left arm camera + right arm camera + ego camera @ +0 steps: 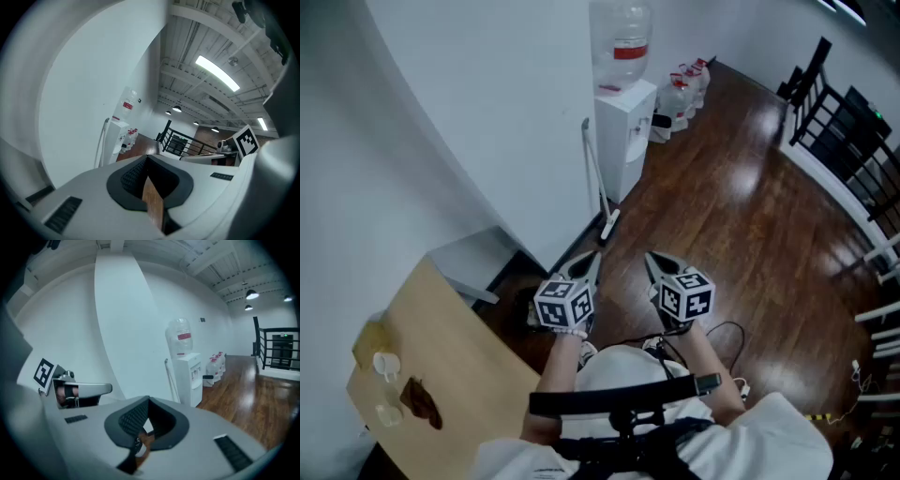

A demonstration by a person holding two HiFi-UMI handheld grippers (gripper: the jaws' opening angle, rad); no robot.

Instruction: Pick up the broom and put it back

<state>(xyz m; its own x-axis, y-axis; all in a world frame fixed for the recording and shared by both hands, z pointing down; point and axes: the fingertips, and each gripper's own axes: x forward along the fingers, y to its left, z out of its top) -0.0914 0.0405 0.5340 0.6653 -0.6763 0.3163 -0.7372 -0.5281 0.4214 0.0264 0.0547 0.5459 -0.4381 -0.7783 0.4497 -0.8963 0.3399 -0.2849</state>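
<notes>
Dark wooden flooring is carrying the head of the broom (596, 178), and its pale handle is leaning upright against the white wall, just beside the water dispenser (623, 131). The person is standing well apart from it. The left hand-held gripper (592, 260) is pointing toward the wall with its jaws pressed together and nothing between them. The right hand-held gripper (653, 262) is doing the same, closed and empty.

Judging from this, the broom is either already sitting back in its place or is waiting to be fetched. The pictures are not settling which. No grasp on it is under way.

As for containers, a large clear bottle (621, 42) is sitting on top of the dispenser, and its fill level is not readable. Several jugs (684, 86) are standing on the floor beyond it. Two small pale cups (386, 364) are resting on the light wooden surface (459, 347) at the person's left, with contents too small to make out.
</notes>
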